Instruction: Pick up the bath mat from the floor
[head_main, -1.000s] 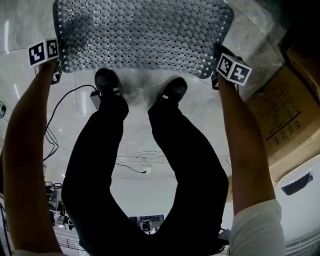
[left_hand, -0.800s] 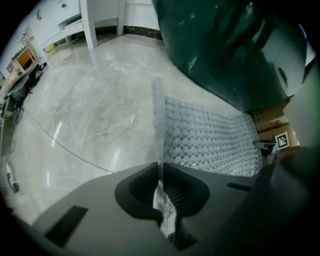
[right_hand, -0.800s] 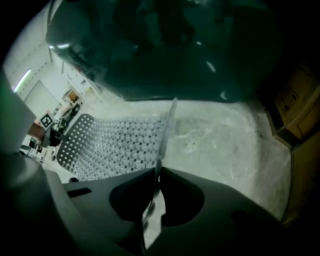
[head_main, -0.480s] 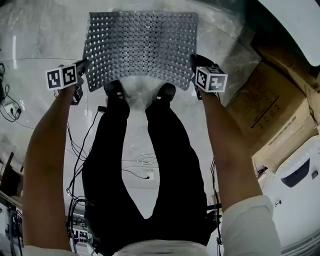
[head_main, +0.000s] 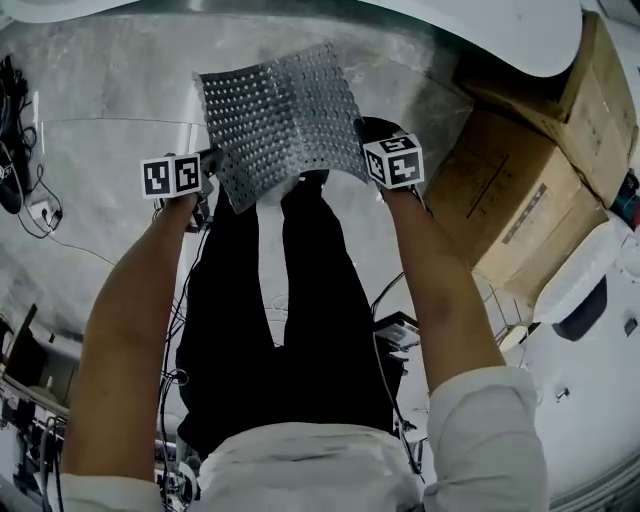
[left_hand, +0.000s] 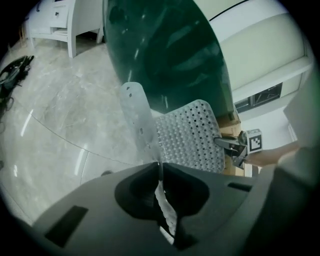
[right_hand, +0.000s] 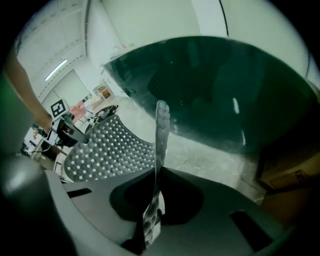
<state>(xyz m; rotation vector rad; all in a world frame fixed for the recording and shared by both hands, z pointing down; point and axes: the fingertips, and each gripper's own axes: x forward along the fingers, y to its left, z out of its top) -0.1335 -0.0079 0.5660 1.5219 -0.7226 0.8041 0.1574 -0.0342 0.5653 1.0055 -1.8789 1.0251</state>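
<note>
Grey studded bath mat (head_main: 280, 120), perforated, spans between the tongs, sagging. Left gripper (left_hand: 160, 167) clenched on one side edge, right gripper (right_hand: 156, 172) on the opposite edge. Judged light, limp, possibly slick; pinch flat margins.

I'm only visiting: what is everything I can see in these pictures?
bath mat: one, grey, perforated, held up off the floor
floor: one, grey marble, underneath
cardboard boxes: two, brown, at the right
cables: several, black, on the floor at the left
cabinet: one, white, far background
legs: two, black trousers, centre
arms: two, bare, either side
left gripper: one, black-and-white marker cube, jaws shut on the mat's left edge
right gripper: one, same cube, jaws shut on the mat's right edge
</note>
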